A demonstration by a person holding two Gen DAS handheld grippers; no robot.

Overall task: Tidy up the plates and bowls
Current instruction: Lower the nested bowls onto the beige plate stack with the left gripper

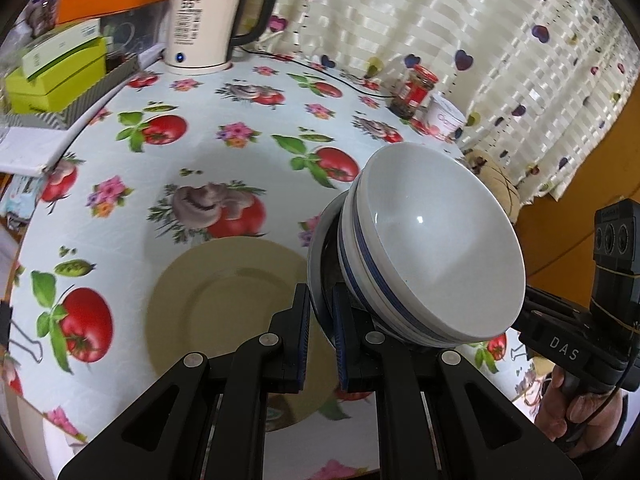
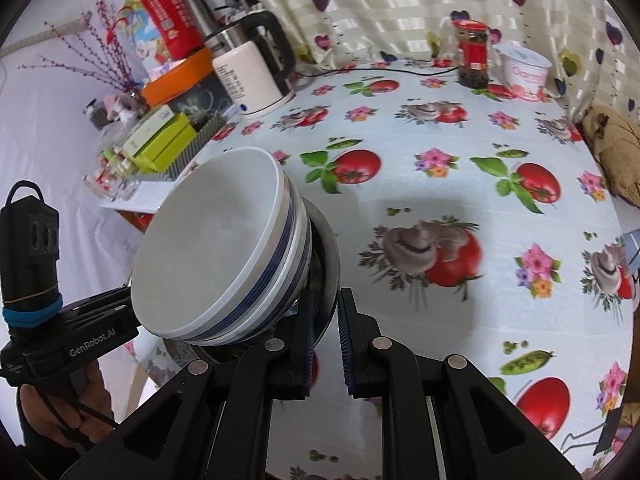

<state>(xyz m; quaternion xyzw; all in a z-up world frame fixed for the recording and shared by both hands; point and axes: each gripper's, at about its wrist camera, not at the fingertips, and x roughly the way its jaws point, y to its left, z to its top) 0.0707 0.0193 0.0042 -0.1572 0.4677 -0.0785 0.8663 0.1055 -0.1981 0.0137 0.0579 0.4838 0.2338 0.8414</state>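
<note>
A stack of white bowls (image 1: pixel 436 240) with blue bands sits nested in a metal bowl (image 1: pixel 318 276), tilted and held in the air. My left gripper (image 1: pixel 320 320) is shut on the metal bowl's rim. My right gripper (image 2: pixel 325 312) is shut on the opposite rim of the metal bowl (image 2: pixel 326 248); the white bowls (image 2: pixel 216 240) lean to its left. A cream plate (image 1: pixel 224 312) lies on the tomato-print tablecloth (image 1: pixel 224 104) below the left gripper.
A white kettle (image 1: pixel 204 20) and green boxes (image 1: pixel 56 72) stand at the back left. A red-lidded jar (image 2: pixel 474 54) and a yoghurt tub (image 2: pixel 524 70) stand by the curtain. A brown cushion (image 2: pixel 612 148) lies at the right edge.
</note>
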